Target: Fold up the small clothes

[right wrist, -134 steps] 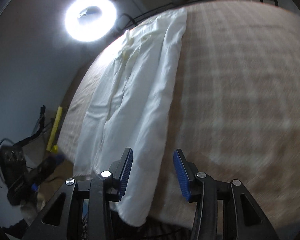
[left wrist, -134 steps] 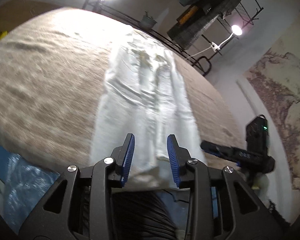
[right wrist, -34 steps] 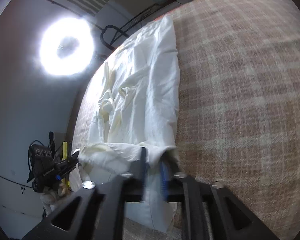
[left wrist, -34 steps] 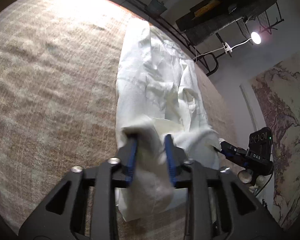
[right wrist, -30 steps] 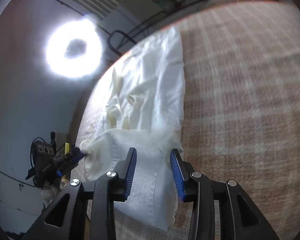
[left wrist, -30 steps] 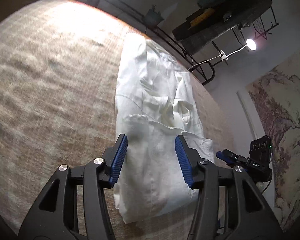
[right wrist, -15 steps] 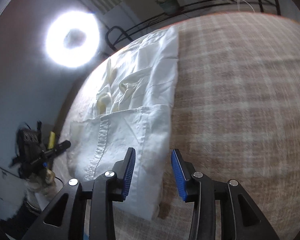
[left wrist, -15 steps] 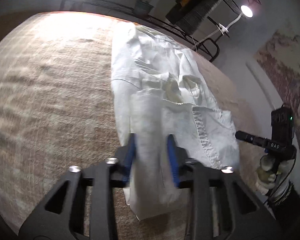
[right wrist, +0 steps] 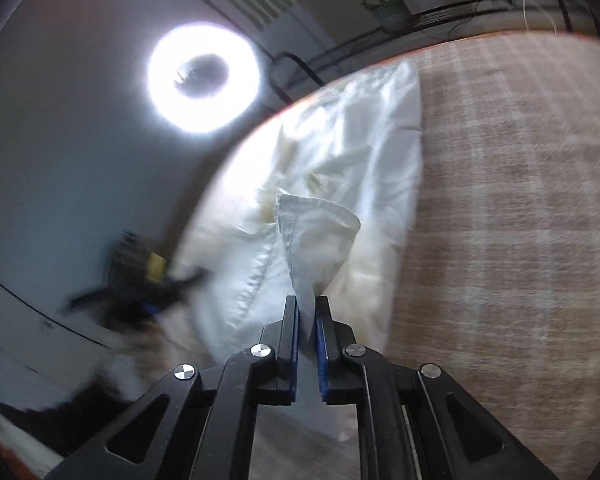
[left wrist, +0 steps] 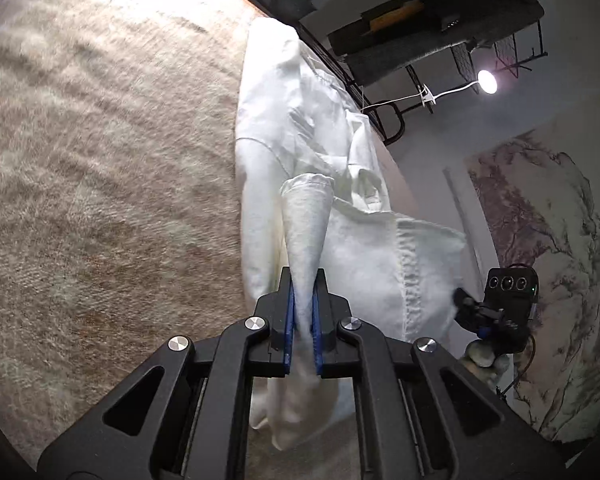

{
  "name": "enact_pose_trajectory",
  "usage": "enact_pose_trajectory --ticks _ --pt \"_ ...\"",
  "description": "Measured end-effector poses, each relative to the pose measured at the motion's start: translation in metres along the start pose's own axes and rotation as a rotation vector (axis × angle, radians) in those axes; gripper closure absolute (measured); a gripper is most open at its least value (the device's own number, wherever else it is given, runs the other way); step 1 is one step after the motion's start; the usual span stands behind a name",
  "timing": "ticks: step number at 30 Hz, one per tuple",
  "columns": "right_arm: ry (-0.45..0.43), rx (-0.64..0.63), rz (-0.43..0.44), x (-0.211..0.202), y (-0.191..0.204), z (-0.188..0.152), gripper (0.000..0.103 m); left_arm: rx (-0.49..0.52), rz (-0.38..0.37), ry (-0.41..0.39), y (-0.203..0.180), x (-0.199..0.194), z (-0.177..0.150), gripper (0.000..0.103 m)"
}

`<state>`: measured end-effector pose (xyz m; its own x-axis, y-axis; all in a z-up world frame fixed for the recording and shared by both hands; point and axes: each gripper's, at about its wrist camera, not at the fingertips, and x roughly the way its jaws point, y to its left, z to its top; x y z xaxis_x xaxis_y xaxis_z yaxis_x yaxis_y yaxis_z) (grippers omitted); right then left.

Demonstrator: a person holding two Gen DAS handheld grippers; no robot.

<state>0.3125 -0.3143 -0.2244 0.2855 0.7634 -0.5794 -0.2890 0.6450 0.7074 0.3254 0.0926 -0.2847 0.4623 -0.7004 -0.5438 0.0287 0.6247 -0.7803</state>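
— Half a second back my left gripper (left wrist: 302, 308) was only straddling the cloth (left wrist: 300, 128); now it's pinched tight on a hem corner, which stands up in a cone.

— And the right view?

— Same there: right gripper (right wrist: 307, 320) clamped on the other corner, cloth (right wrist: 364, 168) stretched along the table (right wrist: 520, 220). I reckon another fold comes next.

Left gripper (left wrist: 303, 300): black plastic frame, triangular cutouts, round silver screws, two blue ribbed pads (left wrist: 288, 312). Right gripper (right wrist: 307, 328): same black frame, silver screws, blue ribbed pads (right wrist: 295, 332).
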Motion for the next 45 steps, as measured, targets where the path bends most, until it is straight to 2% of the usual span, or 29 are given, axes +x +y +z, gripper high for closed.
enact_pose_trajectory --ticks 3,5,7,9,14,15,18,21,24,27,31,33,36,38,41,45 --pt "-0.030 0.017 0.158 0.003 -0.007 0.001 0.098 0.042 0.036 -0.005 -0.005 0.001 -0.001 0.098" --pt "0.002 0.073 0.200 0.014 -0.026 0.004 0.098 0.079 0.074 -0.004 -0.010 0.002 -0.001 0.097" --pt "0.024 0.131 0.104 0.027 -0.049 0.008 0.098 0.105 0.095 -0.006 -0.014 0.003 -0.001 0.097" --pt "0.037 0.156 0.063 0.033 -0.059 0.008 0.098 0.142 0.121 -0.008 -0.020 0.004 -0.003 0.097" --pt "0.062 0.041 -0.106 0.035 -0.033 0.005 0.098 0.162 0.166 -0.008 -0.025 0.004 -0.003 0.088" --pt "0.066 0.022 -0.143 0.035 -0.026 0.006 0.095 0.164 0.175 -0.018 -0.026 0.000 -0.003 0.086" --pt "0.050 -0.031 -0.281 0.030 -0.012 0.010 0.072 0.184 0.209 -0.065 -0.033 -0.016 -0.003 0.074" --pt "-0.019 -0.098 -0.348 0.015 0.008 0.006 0.072 0.220 0.210 -0.121 -0.044 -0.036 -0.009 0.074" --pt "-0.071 -0.235 -0.353 0.013 0.040 -0.001 0.072 0.297 0.199 -0.130 -0.057 -0.032 -0.013 0.074" --pt "-0.047 -0.287 -0.336 0.030 0.051 0.000 0.072 0.349 0.218 -0.084 -0.065 -0.012 -0.014 0.074" --pt "-0.015 -0.274 -0.368 0.047 0.035 0.002 0.072 0.340 0.274 -0.042 -0.056 0.012 -0.009 0.074" --pt "-0.002 -0.242 -0.382 0.051 0.020 0.003 0.077 0.311 0.314 -0.009 -0.044 0.026 -0.005 0.074" --pt "0.039 -0.201 -0.377 0.057 0.008 0.002 0.081 0.329 0.310 -0.001 -0.041 0.027 -0.004 0.074" --pt "0.058 -0.216 -0.376 0.058 0.011 0.004 0.081 0.325 0.290 0.017 -0.043 0.021 0.000 0.074" --pt "0.083 -0.231 -0.345 0.051 0.018 0.015 0.079 0.290 0.234 -0.015 -0.047 0.004 0.017 0.074" --pt "0.032 -0.240 -0.307 0.032 0.023 0.038 0.075 0.318 0.278 -0.080 -0.052 -0.004 0.061 0.074"
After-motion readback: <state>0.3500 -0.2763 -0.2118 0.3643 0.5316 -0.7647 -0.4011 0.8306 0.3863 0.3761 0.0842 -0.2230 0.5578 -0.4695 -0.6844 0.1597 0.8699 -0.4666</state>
